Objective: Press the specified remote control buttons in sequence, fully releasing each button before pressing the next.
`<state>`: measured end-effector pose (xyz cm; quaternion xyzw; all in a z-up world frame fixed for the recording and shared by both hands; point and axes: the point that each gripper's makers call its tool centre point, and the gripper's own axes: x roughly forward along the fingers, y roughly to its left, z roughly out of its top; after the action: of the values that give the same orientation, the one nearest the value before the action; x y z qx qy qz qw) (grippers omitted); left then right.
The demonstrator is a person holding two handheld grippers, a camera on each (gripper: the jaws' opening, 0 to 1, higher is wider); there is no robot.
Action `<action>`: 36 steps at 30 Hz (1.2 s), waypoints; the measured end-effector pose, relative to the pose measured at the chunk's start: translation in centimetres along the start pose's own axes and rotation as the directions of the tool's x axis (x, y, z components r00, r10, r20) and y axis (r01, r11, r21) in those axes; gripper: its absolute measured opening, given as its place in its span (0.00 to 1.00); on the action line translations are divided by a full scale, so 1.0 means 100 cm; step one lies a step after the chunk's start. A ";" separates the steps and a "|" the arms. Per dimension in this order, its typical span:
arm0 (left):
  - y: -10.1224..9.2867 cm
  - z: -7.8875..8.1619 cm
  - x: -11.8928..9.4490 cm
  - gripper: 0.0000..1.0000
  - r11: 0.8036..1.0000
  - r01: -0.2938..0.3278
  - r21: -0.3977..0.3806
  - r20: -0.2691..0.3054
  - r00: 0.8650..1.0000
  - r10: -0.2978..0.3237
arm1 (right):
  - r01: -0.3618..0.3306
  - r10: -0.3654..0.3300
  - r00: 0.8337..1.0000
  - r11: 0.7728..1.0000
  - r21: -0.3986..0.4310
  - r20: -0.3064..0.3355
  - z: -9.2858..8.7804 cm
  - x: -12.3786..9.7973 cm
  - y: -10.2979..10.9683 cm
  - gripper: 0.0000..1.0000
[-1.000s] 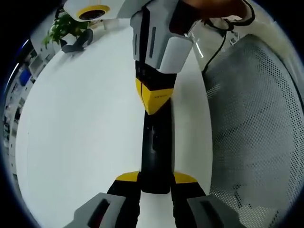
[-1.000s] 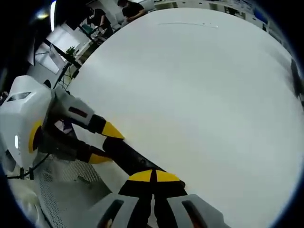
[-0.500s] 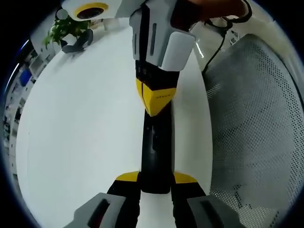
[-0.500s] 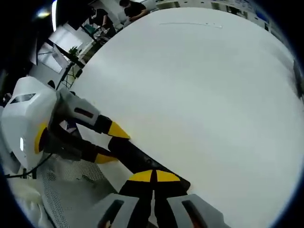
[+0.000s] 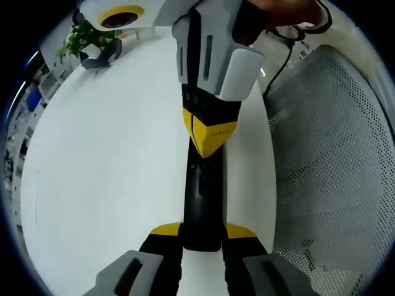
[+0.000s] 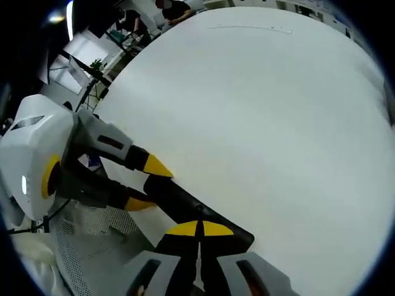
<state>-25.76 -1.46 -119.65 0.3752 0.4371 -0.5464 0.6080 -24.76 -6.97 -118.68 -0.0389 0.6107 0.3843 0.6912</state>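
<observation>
A long black remote control lies lengthwise over the white table. My left gripper is shut on its near end, one yellow-tipped jaw on each side. My right gripper comes down from the top of the left gripper view, shut, with its yellow tips touching the remote's upper face. In the right gripper view, my right gripper sits shut over the remote. There the left gripper clamps the remote from the left.
A grey mesh chair back stands close along the table's edge, with a black cable beside it. A potted plant sits at the far end. People stand far off beyond the table.
The right gripper has slid a little along the remote toward the left gripper. The left gripper keeps its hold.
</observation>
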 end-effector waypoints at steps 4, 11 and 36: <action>0.000 0.000 0.000 0.22 1.000 0.001 0.001 -0.001 1.000 -0.001 | 0.029 -0.029 1.000 0.999 -0.017 -0.010 0.000 0.000 0.001 0.00; 0.000 0.000 -0.001 0.22 1.000 0.001 0.007 0.011 1.000 -0.001 | 0.049 -0.049 0.998 0.999 -0.004 -0.027 0.000 0.001 -0.001 0.00; 0.000 0.000 -0.001 0.22 1.000 0.002 0.006 0.006 1.000 -0.002 | 0.019 -0.019 1.000 1.000 0.023 -0.025 -0.006 -0.011 0.002 0.00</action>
<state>-25.80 -1.48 -119.59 0.3750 0.4338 -0.5495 0.6077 -25.30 -7.65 -117.72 -0.0413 0.6231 0.3701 0.6878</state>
